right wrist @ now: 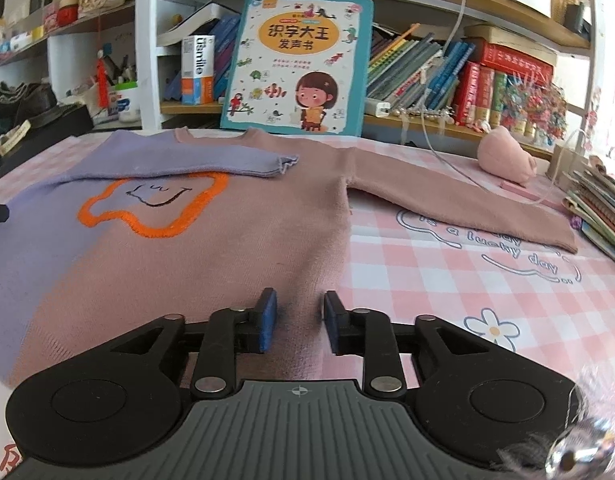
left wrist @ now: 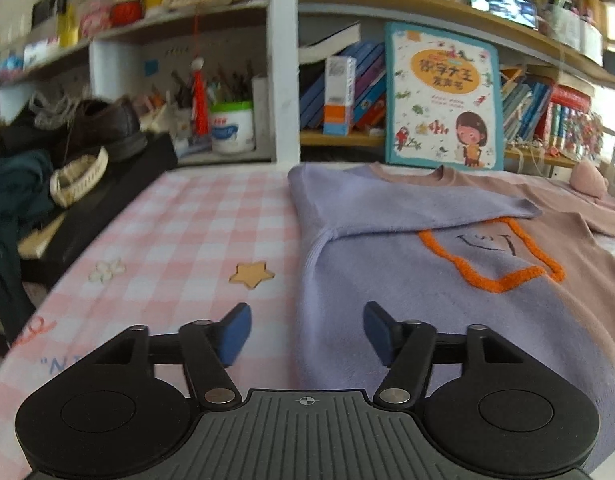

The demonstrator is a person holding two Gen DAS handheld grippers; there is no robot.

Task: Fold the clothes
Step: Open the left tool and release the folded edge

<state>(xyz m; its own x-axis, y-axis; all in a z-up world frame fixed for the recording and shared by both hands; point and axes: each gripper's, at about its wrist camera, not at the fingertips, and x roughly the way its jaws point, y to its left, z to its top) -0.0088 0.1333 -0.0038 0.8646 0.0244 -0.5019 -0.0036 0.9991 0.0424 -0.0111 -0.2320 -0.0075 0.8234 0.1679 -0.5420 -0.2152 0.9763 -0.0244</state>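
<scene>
A lilac and dusty-pink sweater (left wrist: pixel 391 280) with an orange outline patch (left wrist: pixel 503 260) lies flat on the pink checked tablecloth (left wrist: pixel 179 232). Its lilac sleeve (left wrist: pixel 407 204) is folded across the chest. In the right wrist view the sweater (right wrist: pixel 227 248) fills the left half, and its pink sleeve (right wrist: pixel 459 200) stretches out to the right. My left gripper (left wrist: pixel 305 334) is open over the sweater's left edge near the hem. My right gripper (right wrist: pixel 297 322) is open, its jaws a narrow gap apart, over the sweater's lower right edge.
A picture book (left wrist: pixel 443 96) leans on the bookshelf behind the table. A black box with a shoe (left wrist: pixel 103 128) sits at the left. A pink plush (right wrist: pixel 507 156) and a stack of books (right wrist: pixel 603 208) lie at the right. A wooden star (left wrist: pixel 251 274) lies on the cloth.
</scene>
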